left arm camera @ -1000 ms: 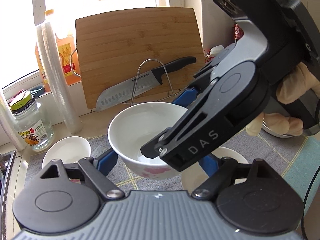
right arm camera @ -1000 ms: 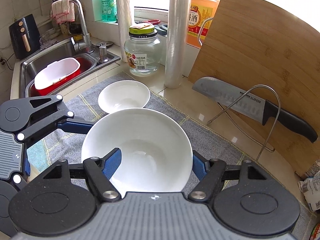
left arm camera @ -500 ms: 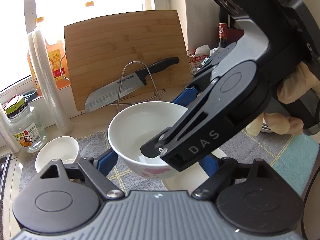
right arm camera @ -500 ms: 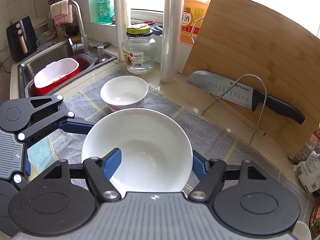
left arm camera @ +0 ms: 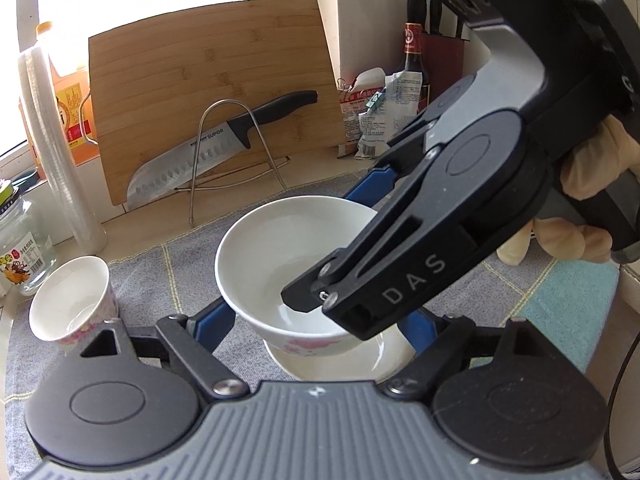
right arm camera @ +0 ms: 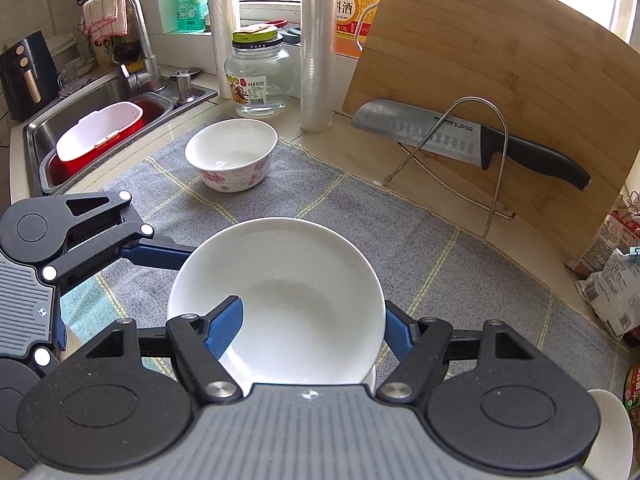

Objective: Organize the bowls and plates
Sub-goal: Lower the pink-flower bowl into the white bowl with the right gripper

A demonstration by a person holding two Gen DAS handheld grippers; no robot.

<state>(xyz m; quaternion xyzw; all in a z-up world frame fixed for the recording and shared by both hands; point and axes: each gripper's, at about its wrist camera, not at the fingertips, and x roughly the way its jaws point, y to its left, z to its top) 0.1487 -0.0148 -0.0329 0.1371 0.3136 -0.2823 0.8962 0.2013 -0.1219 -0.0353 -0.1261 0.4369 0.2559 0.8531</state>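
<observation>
A grey cloth [right arm camera: 420, 248] covers a kitchen counter beside a sink [right arm camera: 100, 100]. The right gripper [right arm camera: 314, 326] is clamped on the big white bowl [right arm camera: 280, 292]: one blue finger [right arm camera: 224, 326] sits inside the rim and the other is outside. The left gripper [left arm camera: 316, 320] has its blue fingers on both sides of the same bowl, right by its wall; I cannot tell if they squeeze it. The bowl is above a white plate [left arm camera: 360, 364]. A small flowered bowl [right arm camera: 232, 154] stands well apart on the cloth. Behind it is a glass jar [right arm camera: 258, 76]. A knife [right arm camera: 468, 140] rests on a wire stand [right arm camera: 464, 152] against a wooden board [right arm camera: 500, 60].
</observation>
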